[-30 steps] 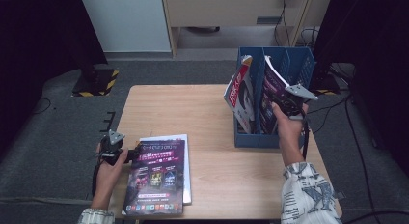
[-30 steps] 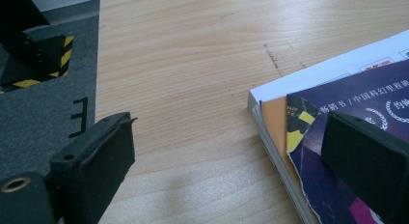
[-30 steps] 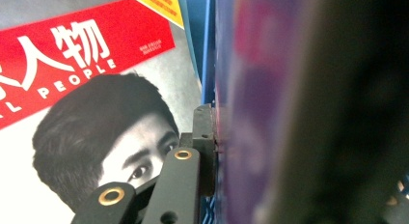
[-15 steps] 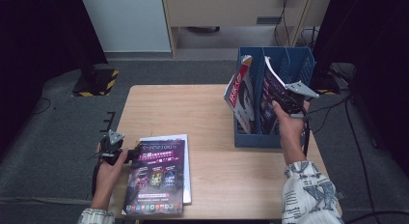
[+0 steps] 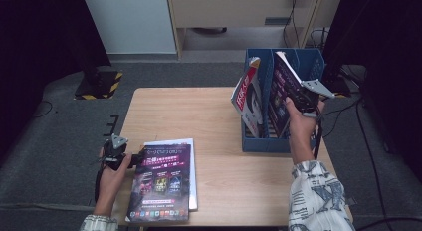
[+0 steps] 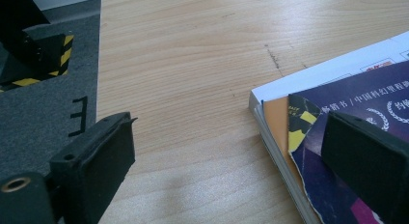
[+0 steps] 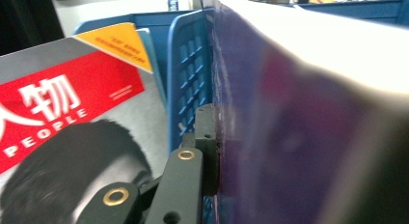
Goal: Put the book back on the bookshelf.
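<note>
A blue file rack [image 5: 268,144] stands at the table's right edge. In its left compartment a red-and-white magazine [image 5: 247,99] leans to the left. My right gripper [image 5: 294,99] is shut on a purple-covered magazine [image 5: 278,89], which stands upright in the compartment beside it. In the right gripper view one jaw presses on the purple cover [image 7: 270,89], beside the rack's divider [image 7: 190,55] and the red magazine [image 7: 72,103]. My left gripper [image 5: 137,158] is open at the top left corner of a stack with a purple magazine [image 5: 161,181] on top. One jaw is over that cover [image 6: 366,103], the other over bare wood.
The wooden table [image 5: 199,111] has bare room in its middle and back. A white booklet [image 6: 328,74] lies under the purple magazine in the stack. Grey floor and a black-and-yellow striped base [image 5: 99,84] lie beyond the left edge. Cables trail at the right.
The right gripper and the purple magazine have shifted very slightly at the rack. The left gripper has stayed put.
</note>
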